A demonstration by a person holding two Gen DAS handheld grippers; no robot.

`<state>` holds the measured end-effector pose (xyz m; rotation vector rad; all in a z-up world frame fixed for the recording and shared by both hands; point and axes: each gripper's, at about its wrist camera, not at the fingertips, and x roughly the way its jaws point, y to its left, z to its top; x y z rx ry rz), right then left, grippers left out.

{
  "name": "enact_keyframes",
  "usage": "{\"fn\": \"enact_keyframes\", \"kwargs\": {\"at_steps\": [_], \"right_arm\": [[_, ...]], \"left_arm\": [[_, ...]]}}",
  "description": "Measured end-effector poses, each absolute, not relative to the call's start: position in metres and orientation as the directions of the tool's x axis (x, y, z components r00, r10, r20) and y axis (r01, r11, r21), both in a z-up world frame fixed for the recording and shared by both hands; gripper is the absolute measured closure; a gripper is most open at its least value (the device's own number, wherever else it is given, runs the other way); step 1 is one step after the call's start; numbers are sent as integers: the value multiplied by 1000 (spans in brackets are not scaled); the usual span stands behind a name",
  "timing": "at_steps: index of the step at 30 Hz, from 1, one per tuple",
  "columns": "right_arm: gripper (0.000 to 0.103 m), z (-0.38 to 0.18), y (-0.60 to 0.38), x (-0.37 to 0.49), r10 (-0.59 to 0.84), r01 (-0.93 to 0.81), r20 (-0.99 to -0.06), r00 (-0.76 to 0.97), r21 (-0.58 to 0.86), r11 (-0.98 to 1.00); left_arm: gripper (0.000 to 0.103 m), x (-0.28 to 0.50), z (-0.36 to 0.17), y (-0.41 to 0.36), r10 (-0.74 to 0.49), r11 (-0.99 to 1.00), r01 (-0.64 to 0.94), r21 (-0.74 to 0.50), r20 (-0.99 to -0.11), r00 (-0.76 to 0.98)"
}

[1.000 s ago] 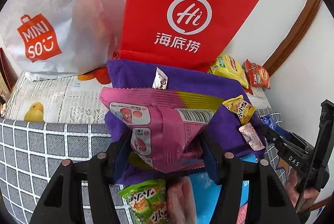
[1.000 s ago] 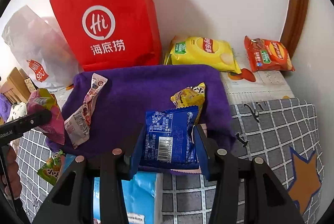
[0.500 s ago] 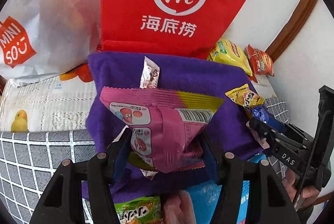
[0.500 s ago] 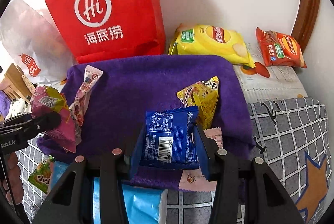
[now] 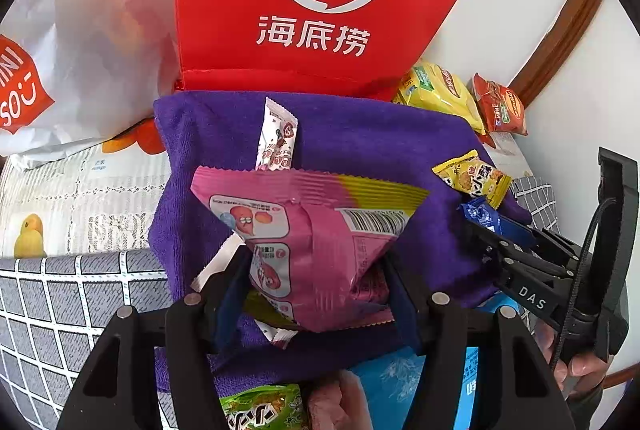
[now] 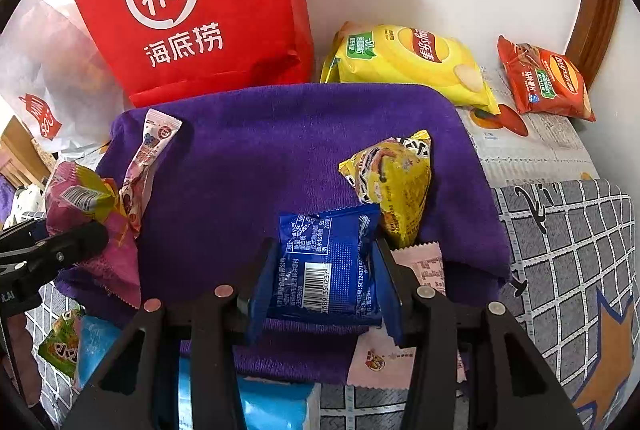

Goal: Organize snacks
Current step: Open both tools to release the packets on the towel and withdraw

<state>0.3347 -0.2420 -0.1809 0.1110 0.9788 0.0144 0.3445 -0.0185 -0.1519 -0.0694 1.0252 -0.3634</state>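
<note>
Both grippers carry snacks over the purple towel (image 6: 280, 157), probably the sorting spot. The left gripper (image 5: 316, 270) pinches a pink packet (image 5: 316, 230); the right gripper (image 6: 326, 270) clamps a blue packet (image 6: 326, 262), yellow packet (image 6: 394, 189) just ahead.

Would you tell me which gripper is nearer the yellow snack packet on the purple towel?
Right. The right gripper sits just beside the yellow snack packet; the left gripper is across the purple towel.

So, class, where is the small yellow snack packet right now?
In the right wrist view the yellow snack packet lies right of centre on the purple towel, just beyond the blue packet.
</note>
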Motion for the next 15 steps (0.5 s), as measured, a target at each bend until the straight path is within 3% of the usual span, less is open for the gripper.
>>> {"fn": "enact_keyframes", "kwargs": {"at_steps": [2, 6, 9, 15], "right_arm": [[50, -182, -241, 336, 56, 40, -832, 552, 93, 995], [36, -177, -243, 334, 24, 66, -819, 573, 75, 995], [31, -169, -246, 330, 36, 73, -810, 585, 97, 993], [31, -151, -246, 315, 41, 67, -798, 602, 102, 993]], "left_arm": [[39, 344, -151, -20, -328, 937, 266, -226, -827, 456], [19, 343, -149, -21, -317, 942, 258, -216, -827, 465], [18, 338, -143, -19, -316, 943, 256, -214, -817, 481], [18, 324, -127, -10, -325, 942, 245, -228, -801, 503]]}}
